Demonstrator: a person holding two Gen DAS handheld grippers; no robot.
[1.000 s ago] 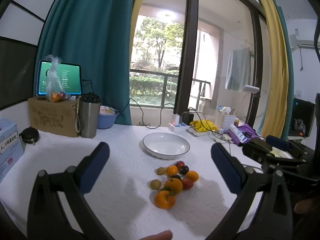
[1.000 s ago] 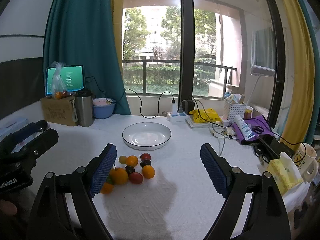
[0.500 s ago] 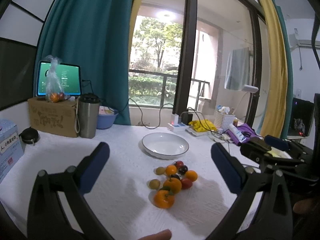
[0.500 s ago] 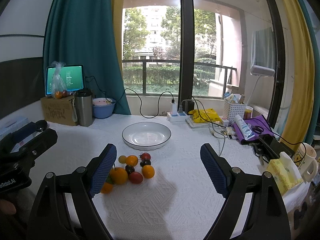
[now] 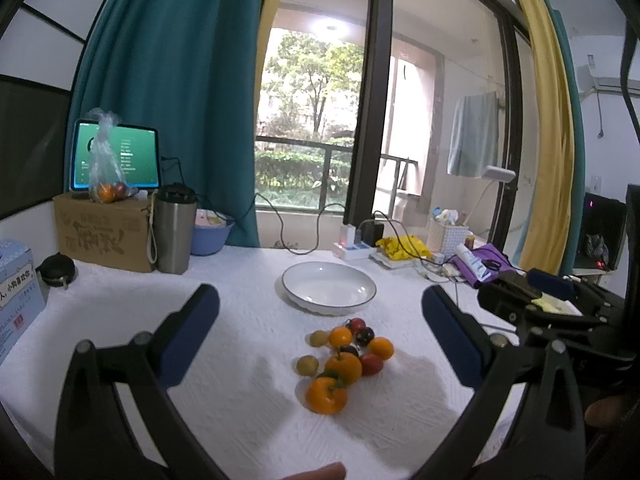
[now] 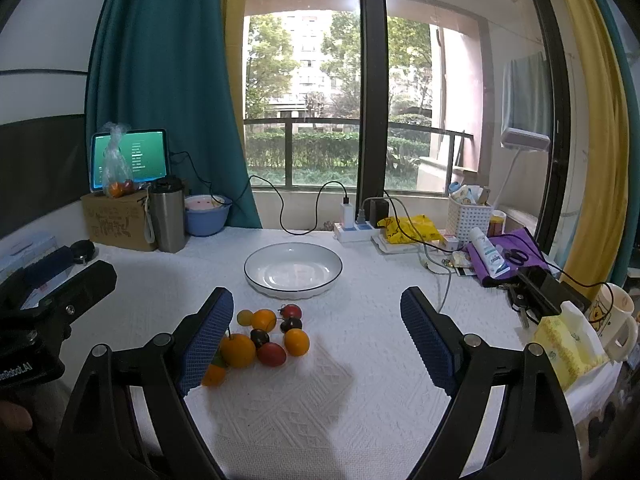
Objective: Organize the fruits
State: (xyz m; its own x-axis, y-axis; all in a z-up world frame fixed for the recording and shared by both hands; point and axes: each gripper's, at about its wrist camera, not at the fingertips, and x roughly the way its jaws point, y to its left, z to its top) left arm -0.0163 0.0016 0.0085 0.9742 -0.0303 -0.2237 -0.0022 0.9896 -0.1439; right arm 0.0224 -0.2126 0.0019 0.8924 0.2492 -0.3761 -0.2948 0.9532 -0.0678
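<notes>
My left hand-held gripper [image 5: 320, 332] and right hand-held gripper [image 6: 316, 336] both hover wide open and empty above the white-clothed counter [image 6: 360, 400]. The small heap of oranges, red and dark cherry tomatoes and green fruits [image 6: 264, 340] lies ahead, left of my right one, just before the empty white round plate with a dark rim [image 6: 293, 270]. The left looks slightly nearer; the brown cardboard box's [image 5: 104, 236] writing is unreadable

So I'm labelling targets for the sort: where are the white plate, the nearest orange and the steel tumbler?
white plate [image 6: 256, 280], right wrist view, near-left rim.
nearest orange [image 5: 326, 396], left wrist view, middle of its skin.
steel tumbler [image 5: 172, 240], left wrist view, mid body.
</notes>
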